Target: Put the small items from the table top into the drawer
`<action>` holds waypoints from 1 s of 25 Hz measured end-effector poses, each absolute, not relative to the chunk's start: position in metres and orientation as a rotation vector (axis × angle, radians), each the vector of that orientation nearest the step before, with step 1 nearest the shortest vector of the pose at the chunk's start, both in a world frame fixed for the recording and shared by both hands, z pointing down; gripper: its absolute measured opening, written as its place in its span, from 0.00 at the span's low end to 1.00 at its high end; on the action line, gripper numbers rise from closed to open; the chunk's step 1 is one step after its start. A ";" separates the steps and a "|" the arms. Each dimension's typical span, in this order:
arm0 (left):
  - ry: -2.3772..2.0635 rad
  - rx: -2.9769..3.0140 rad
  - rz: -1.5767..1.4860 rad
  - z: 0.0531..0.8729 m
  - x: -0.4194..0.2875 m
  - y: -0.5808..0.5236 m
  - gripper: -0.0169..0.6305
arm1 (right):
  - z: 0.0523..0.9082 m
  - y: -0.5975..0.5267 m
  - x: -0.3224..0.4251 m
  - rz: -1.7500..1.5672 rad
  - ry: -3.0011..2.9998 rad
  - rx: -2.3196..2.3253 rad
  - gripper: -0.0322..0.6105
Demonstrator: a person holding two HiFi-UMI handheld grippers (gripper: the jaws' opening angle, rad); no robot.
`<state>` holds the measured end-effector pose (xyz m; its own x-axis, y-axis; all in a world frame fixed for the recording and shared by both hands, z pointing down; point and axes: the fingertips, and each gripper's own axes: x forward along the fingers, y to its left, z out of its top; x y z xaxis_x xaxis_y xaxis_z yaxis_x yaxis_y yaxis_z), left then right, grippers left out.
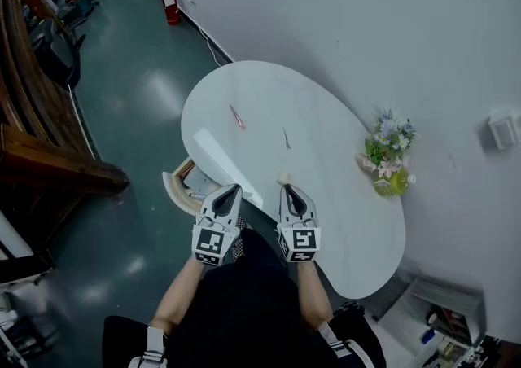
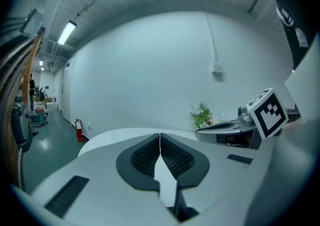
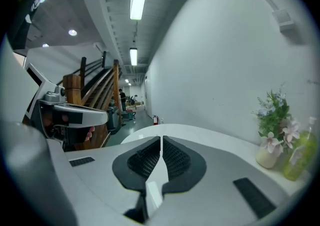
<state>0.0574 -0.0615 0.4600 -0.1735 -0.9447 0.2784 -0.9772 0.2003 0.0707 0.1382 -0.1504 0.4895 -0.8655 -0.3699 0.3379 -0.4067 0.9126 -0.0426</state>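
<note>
A pink pen-like item and a small dark thin item lie on the white oval table. A small beige item sits just beyond the tip of my right gripper. My left gripper hovers beside it, over the table's near edge, close to the open drawer at the table's left side. Both grippers are shut with nothing between the jaws, as the left gripper and right gripper show in their own views. Neither gripper view shows the small items.
A vase of flowers stands at the table's right edge by the white wall, also seen as the flowers beside a green bottle. A red fire extinguisher stands on the floor by the wall. Wooden stairs rise at the left.
</note>
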 end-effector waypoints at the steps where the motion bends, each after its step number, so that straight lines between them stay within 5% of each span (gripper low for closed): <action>1: -2.198 1.835 0.187 0.465 0.058 -0.066 0.06 | 0.495 -0.154 0.141 0.170 -2.734 0.590 0.11; 25: -2.005 1.858 0.283 0.540 0.062 -0.122 0.06 | 0.617 -0.192 0.145 0.415 -2.527 0.574 0.12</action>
